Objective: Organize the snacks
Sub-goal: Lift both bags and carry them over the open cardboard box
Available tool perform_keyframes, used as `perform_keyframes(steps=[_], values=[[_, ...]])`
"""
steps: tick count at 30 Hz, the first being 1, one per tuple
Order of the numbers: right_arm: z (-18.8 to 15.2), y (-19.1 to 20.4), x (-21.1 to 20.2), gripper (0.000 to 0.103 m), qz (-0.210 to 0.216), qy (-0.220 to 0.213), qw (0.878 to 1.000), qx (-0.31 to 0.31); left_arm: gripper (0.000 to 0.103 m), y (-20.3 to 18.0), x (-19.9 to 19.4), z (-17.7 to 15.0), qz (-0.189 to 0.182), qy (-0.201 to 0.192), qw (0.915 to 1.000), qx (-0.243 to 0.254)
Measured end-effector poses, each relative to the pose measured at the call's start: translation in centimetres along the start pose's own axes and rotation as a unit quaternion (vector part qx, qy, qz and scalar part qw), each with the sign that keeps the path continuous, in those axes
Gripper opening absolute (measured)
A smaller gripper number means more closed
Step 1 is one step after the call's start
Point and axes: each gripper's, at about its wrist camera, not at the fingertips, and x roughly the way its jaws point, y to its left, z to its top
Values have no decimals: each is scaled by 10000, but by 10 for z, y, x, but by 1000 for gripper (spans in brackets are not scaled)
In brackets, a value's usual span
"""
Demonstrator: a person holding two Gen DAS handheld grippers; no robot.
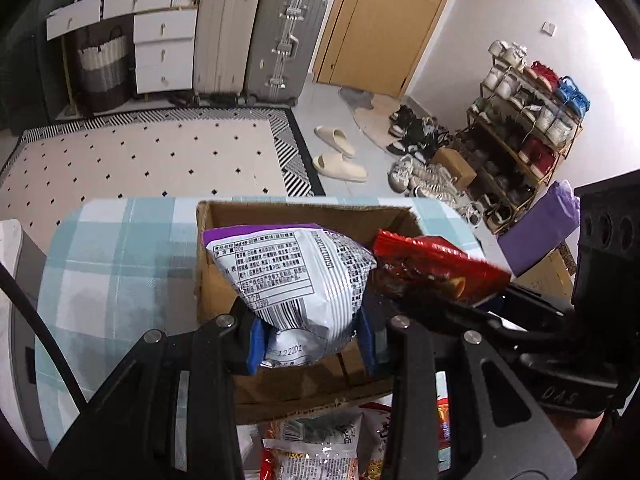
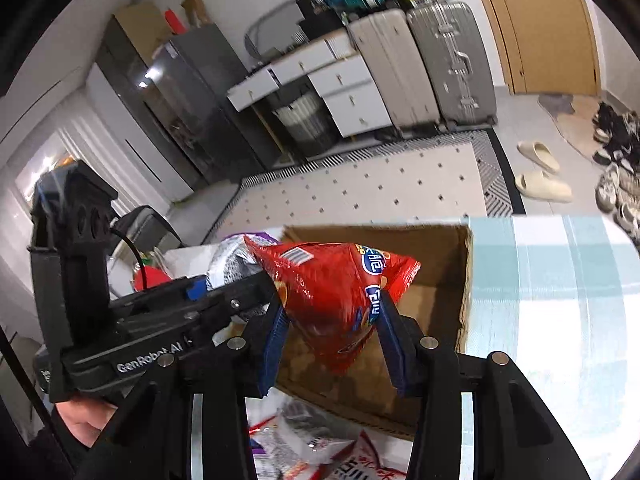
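Currently left hand-held gripper (image 1: 308, 340) is clamped on a white-and-purple snack bag (image 1: 292, 272); right hand-held gripper (image 2: 332, 340) is clamped on a red snack bag (image 2: 336, 296). Both bags hang over the open cardboard box (image 1: 304, 210) at 12 o'clock. Judgement: lower each bag below the rim before letting go, one at a time, so they don't collide. More snack packets (image 1: 316, 448) lie at 6 o'clock. Desk (image 1: 120, 260) wears a blue plaid cloth; suitcases (image 1: 260, 40), shoe rack (image 1: 524, 128) beyond.
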Motion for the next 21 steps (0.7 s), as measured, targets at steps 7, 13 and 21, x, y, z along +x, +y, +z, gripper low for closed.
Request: perform_keyframes(steps=[7,13,21], values=[[-13,-11,22,43,-79,217,9997,3,34,8,40,-10,72,291,9995,25],[-22,-15,26,43,-214,289,9993,-102,34,4,62,-13,168,493,9986,87],[-24,-13,17,48,-353,335,9987,-137,61,3,54,-18,341,520,9980,78]])
